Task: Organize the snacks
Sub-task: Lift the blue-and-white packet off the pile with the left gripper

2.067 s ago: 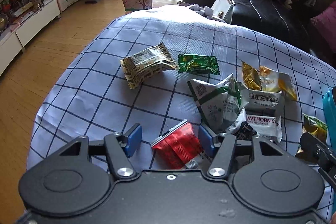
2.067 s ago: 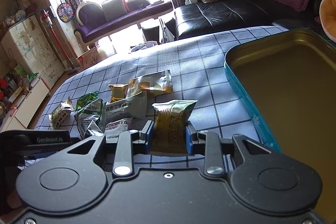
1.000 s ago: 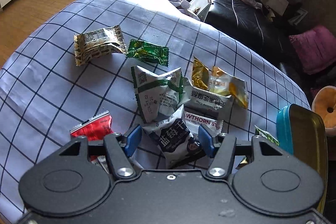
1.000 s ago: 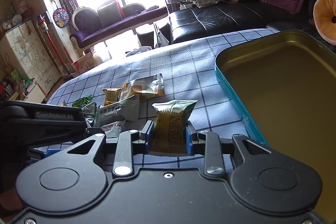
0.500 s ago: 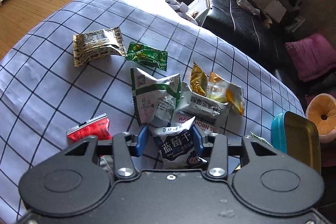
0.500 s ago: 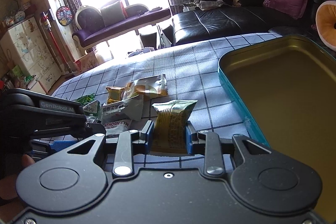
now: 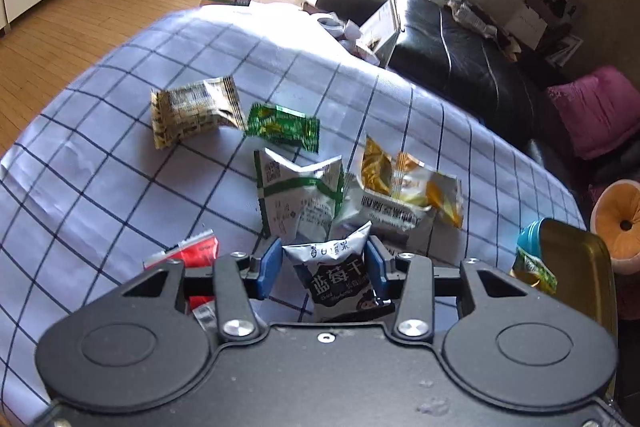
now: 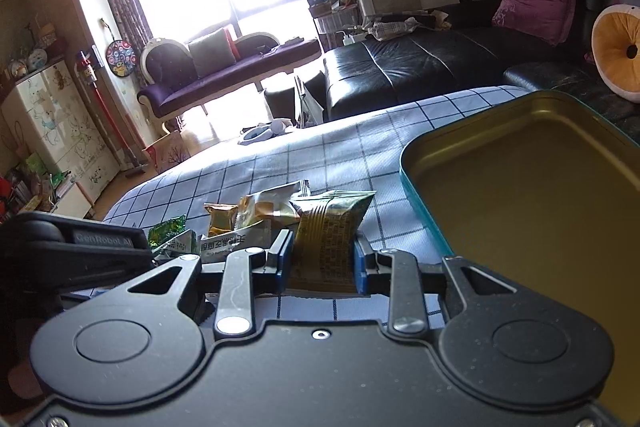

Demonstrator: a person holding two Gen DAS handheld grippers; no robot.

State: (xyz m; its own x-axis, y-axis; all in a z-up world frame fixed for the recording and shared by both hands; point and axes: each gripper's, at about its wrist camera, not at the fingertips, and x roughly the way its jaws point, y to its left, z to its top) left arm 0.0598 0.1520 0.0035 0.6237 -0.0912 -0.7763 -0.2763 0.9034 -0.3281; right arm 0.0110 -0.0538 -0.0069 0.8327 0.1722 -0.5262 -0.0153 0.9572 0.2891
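Now that the left gripper (image 7: 324,269) has been closed on the blueberry packet (image 7: 340,277) above the tablecloth (image 7: 100,163), both snacks, including the right gripper's (image 8: 322,259) pinched yellow packet (image 8: 326,243), can probably be dropped into the tin (image 8: 520,187) next.

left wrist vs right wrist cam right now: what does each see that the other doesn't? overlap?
Left wrist only: left gripper shut on a white-and-black blueberry packet, a red packet beside it, a brown-patterned packet farther off.

Right wrist only: right gripper shut on an olive-gold packet, the wide gold inside of the teal-rimmed tin.

Both: blue checked cloth, green packet, yellow packet, black leather sofa.
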